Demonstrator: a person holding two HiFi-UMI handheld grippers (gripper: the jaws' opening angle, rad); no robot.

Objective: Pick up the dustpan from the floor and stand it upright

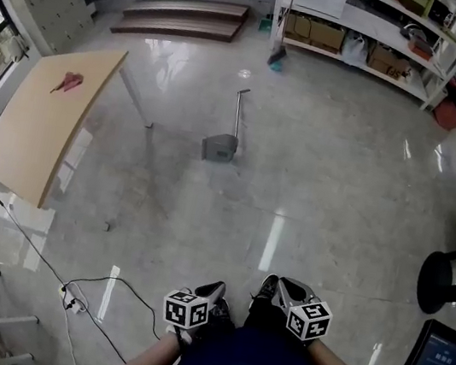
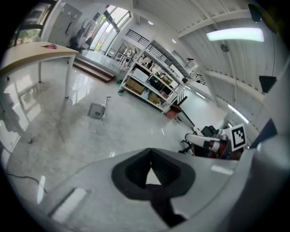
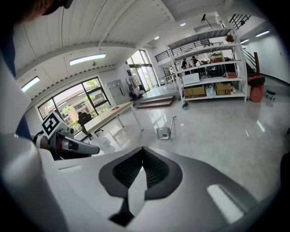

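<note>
Table [image 1: 48,117]: stood at the left.
Dustpan [image 1: 221,146]: sat on the floor [image 1: 321,193] right of the table, well apart from both grippers.
Left gripper [image 1: 211,292]: jaws pressed together, nothing between them.
Right gripper [image 1: 269,288]: jaws pressed together, nothing between them.

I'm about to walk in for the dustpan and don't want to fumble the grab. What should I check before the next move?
1. Grey long-handled dustpan located: ok, on the glossy floor beyond the beige table.
2. Dustpan within reach: not ok, it is far ahead of both grippers.
3. Left gripper ready to grasp: not ok, fingers shut, nothing between them.
4. Right gripper ready to grasp: not ok, fingers shut, nothing between them.
5. Straight path to the dustpan: ok, the black cable lies off to the left.
6. Dustpan lying or upright: cannot tell from here.
</note>
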